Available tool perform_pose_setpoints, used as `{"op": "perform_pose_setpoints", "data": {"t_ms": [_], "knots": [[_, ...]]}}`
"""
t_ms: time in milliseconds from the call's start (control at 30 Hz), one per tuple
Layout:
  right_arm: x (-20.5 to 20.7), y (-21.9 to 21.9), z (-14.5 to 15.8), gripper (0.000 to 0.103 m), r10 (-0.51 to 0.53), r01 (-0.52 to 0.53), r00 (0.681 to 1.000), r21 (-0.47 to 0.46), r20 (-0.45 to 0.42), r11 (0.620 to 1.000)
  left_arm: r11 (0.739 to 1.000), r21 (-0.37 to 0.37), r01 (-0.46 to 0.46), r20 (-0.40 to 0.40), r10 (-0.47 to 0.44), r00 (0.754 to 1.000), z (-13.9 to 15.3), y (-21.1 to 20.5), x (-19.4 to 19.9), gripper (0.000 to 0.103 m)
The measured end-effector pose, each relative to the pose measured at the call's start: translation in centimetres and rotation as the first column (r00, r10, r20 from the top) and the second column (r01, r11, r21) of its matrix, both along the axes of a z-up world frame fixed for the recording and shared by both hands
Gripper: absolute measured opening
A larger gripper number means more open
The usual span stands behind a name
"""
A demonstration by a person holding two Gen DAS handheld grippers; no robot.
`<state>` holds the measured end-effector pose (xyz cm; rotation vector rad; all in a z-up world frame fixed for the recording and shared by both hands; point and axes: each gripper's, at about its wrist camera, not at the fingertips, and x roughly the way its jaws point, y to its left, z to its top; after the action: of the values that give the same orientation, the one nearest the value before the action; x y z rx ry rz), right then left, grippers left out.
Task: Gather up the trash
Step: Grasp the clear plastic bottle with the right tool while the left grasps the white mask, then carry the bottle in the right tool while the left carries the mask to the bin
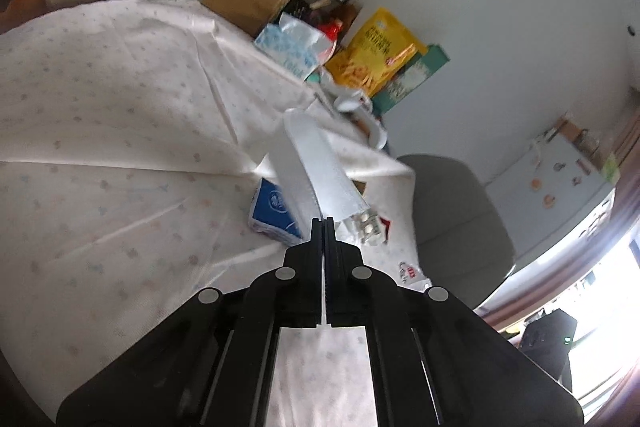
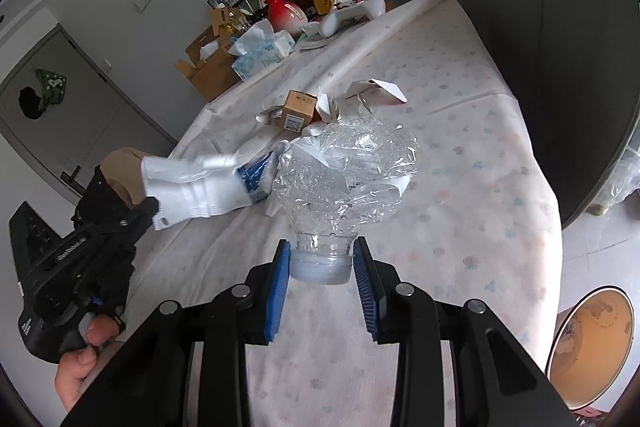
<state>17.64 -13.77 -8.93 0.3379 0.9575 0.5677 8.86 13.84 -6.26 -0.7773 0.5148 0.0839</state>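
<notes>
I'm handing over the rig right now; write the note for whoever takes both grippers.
Left gripper: shut on a white wrapper, lifted off the table.
Right gripper: shut on the capped neck of a crushed plastic bottle, held above the tablecloth.
Done: two pieces picked up, neither binned yet.
Left: small cardboard box, blue and white pack and torn paper scraps remain mid-table. A bin sits on the floor at lower right.
</notes>
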Motion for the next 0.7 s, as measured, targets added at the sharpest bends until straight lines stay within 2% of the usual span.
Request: {"op": "perform_pose_setpoints", "data": {"t_ms": [367, 700], "knots": [[-1.4, -1.8, 3.6, 0.032, -0.058, 0.06, 0.995, -0.024, 0.076, 0.998, 0.999, -0.007, 0.042, 0.075, -0.041, 0.996, 1.9, -1.0, -2.5, 0.002], [-2.4, -3.9, 6.0, 0.032, -0.095, 0.102, 0.988, -0.049, 0.124, 0.994, 0.996, -0.007, 0.087, 0.113, -0.086, 0.99, 2.8, -2.6, -2.8, 0.002]]}}
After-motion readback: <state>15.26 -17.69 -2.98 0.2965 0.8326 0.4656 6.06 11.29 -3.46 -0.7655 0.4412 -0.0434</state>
